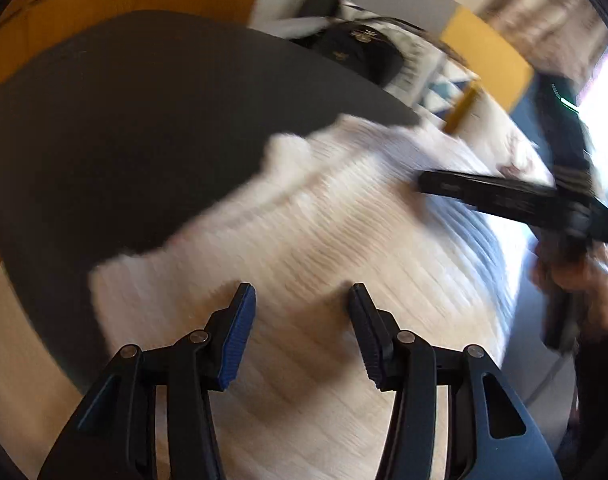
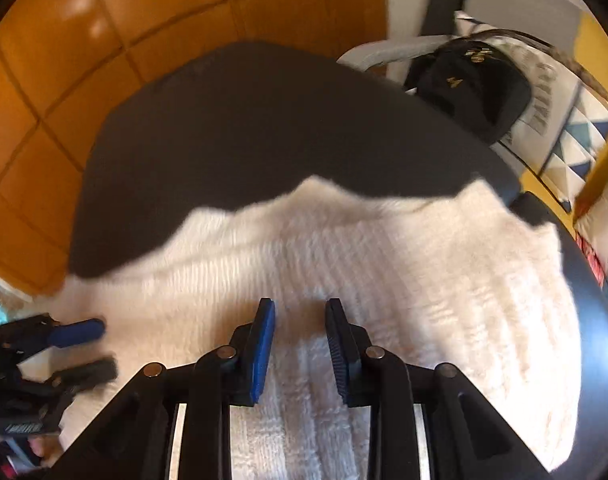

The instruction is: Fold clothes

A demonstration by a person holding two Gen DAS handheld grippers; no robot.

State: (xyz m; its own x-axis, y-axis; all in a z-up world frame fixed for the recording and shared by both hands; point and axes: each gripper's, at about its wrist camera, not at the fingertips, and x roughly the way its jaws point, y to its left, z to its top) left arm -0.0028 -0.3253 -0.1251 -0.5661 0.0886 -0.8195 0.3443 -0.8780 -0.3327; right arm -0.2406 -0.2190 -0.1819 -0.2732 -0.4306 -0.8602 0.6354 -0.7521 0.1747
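A fluffy, cream-white ribbed knit garment (image 2: 344,248) is spread over a matte dark grey, rounded-cornered surface (image 2: 244,120), filling the lower half of both frames, its fuzzy upper edge wavy and uneven against the grey. Glossy orange-brown floor tiles (image 2: 64,60) are seen at the upper left, and a black bag (image 2: 472,84) with small gold fittings at the upper right. The left gripper (image 1: 302,292) is held with jaws parted above the knit, nothing between its ridged pads, and the right gripper (image 2: 300,306) likewise gapes more narrowly, empty.
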